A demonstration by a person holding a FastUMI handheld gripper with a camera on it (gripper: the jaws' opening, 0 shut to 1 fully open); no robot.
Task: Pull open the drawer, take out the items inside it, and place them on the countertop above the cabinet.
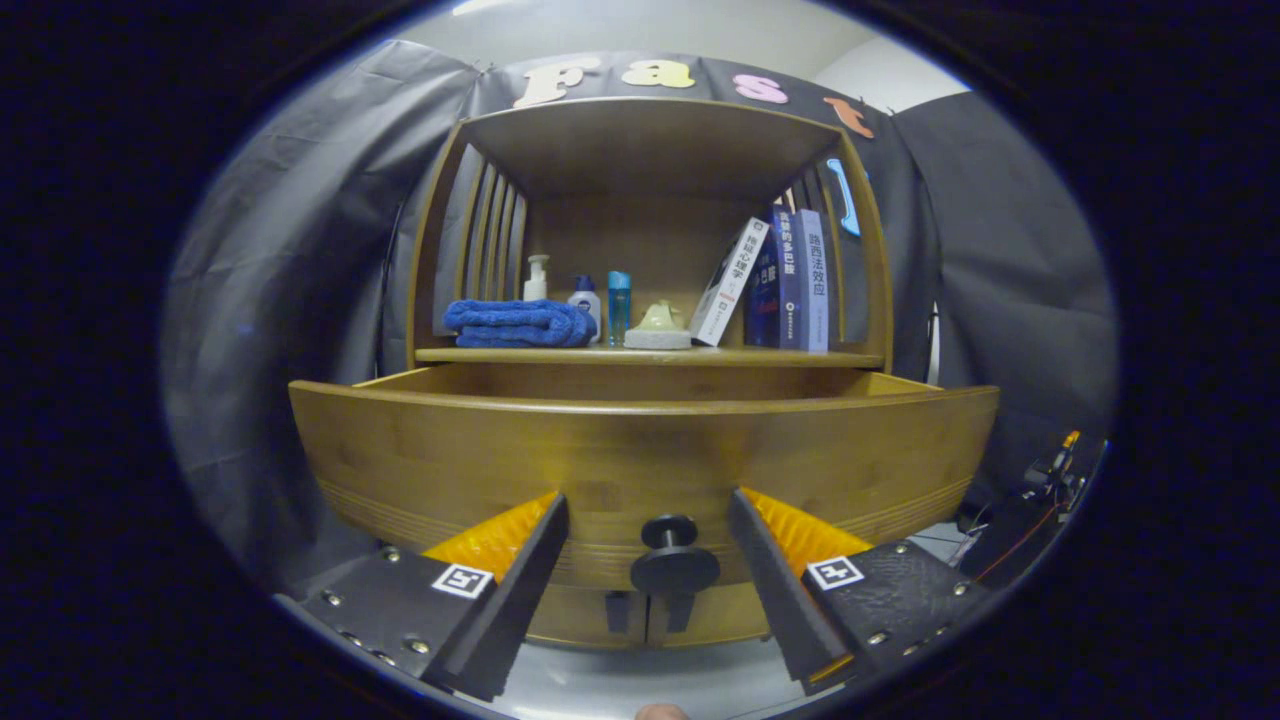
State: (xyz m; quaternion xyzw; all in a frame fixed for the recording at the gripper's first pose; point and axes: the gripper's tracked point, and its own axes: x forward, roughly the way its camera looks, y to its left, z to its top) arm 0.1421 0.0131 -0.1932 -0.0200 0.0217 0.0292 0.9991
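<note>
Two fingers of the gripper (647,520) are seen spread wide apart, with nothing pinched between them; the round dark knob (672,560) of the drawer (640,455) sits in the gap between them, touched by neither. The drawer is pulled out toward the camera, its curved wooden front filling the space just beyond the fingertips. Its inside is hidden behind the front panel, so what lies in it cannot be told. Below the knob, two small dark handles (648,610) of the cabinet doors are seen side by side.

Above and behind the drawer the countertop (650,355) is found, roofed by a wooden shelf frame. On it, taken from the knob's line, a folded blue towel (518,323) is laid to the left. Behind the towel's right end a white pump bottle (536,279) is set, then a white bottle with a blue cap (586,299) and a clear blue bottle (619,305). A pale, rounded object on a white base (659,326) is placed almost straight above the knob. To the right, three books (780,280) are stood: a white one tilted, then a dark blue and a lighter blue one upright. Chinese titles are printed on their spines, too small to be read with certainty. A square black-and-white marker (461,581) is fixed on each finger.
</note>
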